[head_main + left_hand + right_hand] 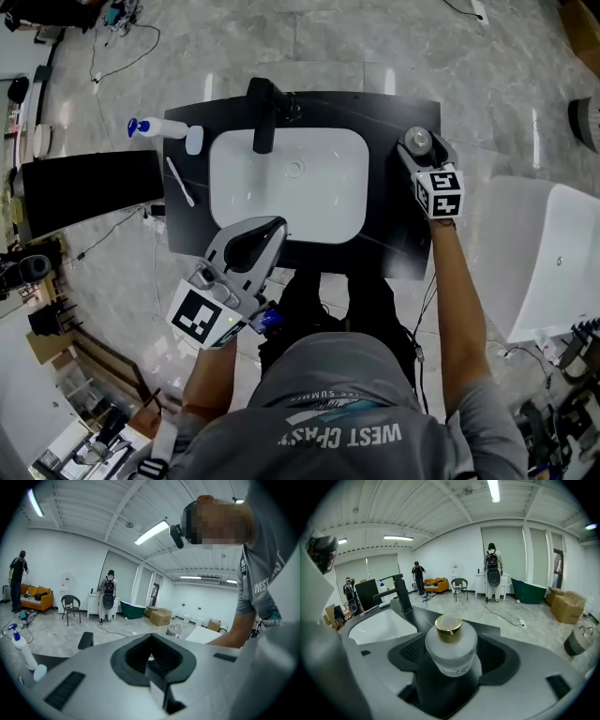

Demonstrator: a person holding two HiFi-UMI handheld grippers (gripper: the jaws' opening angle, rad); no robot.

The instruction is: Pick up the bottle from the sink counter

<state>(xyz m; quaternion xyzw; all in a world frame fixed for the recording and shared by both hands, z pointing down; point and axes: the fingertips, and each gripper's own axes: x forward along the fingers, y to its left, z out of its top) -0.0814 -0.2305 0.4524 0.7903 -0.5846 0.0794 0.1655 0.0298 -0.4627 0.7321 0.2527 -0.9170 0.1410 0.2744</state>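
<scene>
Looking down in the head view, the bottle (418,142) stands upright at the worktop's (375,112) far right corner, inside the right tongs (420,150); the left tongs (255,239) hang well apart, near the sink (323,202). Left gripper view: jaws together, empty. Right gripper view: jaws clasp the bottle's sides, its long axis vertical.

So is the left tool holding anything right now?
No, the left tool is closed, its jaws together with nothing between them.

Black counter (394,225) w/ white basin (291,187), black faucet (263,112). Left edge: spray btl (164,127), small white item (194,141), white stick (180,182).
</scene>
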